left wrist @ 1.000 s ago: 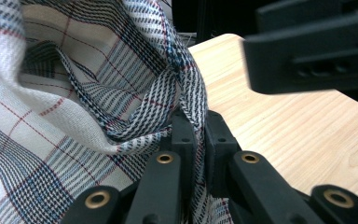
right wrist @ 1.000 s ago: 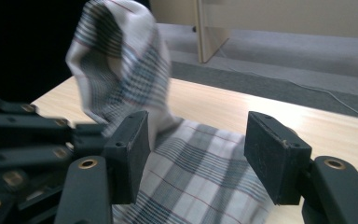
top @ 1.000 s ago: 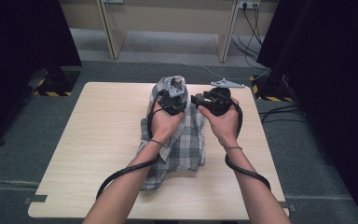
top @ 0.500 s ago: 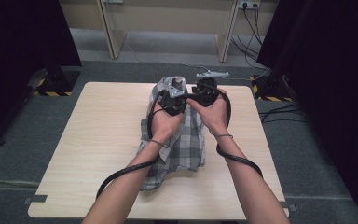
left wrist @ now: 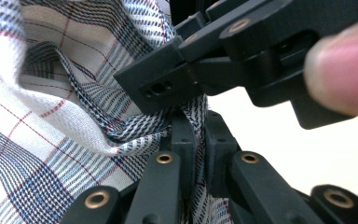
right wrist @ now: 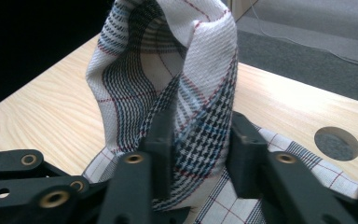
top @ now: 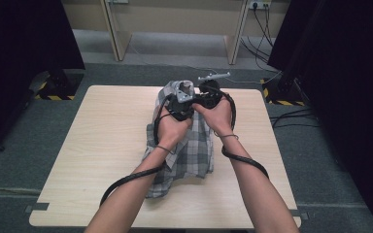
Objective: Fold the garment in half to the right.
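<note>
Checked grey-and-white cloth (top: 189, 150) lies mid-table on the pale wooden table (top: 102, 145), far end bunched up. Left gripper (top: 180, 99) pinches a fold tight; right gripper (top: 209, 93), just beside, has been closing, pads squeezing that bunch too.

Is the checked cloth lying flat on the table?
No. The checked cloth is bunched, its far end lifted by both grippers; the rest lies crumpled on the table.
</note>
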Tool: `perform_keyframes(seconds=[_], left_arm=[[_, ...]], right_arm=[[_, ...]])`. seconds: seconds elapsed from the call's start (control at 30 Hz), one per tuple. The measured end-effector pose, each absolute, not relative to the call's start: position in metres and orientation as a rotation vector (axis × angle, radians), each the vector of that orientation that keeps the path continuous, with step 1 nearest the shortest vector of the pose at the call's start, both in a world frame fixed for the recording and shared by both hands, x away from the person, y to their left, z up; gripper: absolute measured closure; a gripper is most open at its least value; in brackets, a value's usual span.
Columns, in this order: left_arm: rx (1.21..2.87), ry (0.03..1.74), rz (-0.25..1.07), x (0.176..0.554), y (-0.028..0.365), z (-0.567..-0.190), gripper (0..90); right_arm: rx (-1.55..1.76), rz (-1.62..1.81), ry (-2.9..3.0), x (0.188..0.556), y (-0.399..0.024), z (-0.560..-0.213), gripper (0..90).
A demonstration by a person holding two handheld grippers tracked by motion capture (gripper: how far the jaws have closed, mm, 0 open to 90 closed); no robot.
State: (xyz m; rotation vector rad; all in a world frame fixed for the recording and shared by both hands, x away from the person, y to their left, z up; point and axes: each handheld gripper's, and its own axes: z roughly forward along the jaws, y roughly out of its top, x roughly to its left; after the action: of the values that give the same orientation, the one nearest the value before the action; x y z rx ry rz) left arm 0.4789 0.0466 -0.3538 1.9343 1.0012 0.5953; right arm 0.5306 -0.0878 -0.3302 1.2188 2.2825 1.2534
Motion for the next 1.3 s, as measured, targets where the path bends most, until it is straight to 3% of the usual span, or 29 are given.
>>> perform_keyframes(seconds=[0.13,0.4,0.5,0.57,0.73,0.97,1.3], left_arm=[[1.945,0.997,0.599,0.479,0.046,-0.355,83.4],[1.972,0.968,0.589,0.481,0.044,-0.36,81.5],[1.976,0.957,0.572,0.483,0.044,-0.361,76.4],[2.001,0.929,0.548,0.483,0.042,-0.362,62.6],[2.054,0.87,0.539,0.475,0.042,-0.356,48.9],[2.061,0.819,0.533,0.46,0.057,-0.339,45.7],[1.996,0.849,0.58,0.448,0.109,-0.322,46.1]], right_arm=[[1.227,1.243,2.3,0.53,-0.087,-0.332,80.3],[1.21,1.211,2.318,0.531,-0.086,-0.335,84.5],[1.218,1.203,2.309,0.532,-0.088,-0.337,84.7],[1.247,1.188,2.301,0.535,-0.092,-0.341,84.8],[1.277,1.179,2.287,0.54,-0.099,-0.346,84.9],[1.306,1.179,2.26,0.546,-0.106,-0.35,84.8],[1.322,1.153,2.238,0.554,-0.111,-0.36,84.7]])
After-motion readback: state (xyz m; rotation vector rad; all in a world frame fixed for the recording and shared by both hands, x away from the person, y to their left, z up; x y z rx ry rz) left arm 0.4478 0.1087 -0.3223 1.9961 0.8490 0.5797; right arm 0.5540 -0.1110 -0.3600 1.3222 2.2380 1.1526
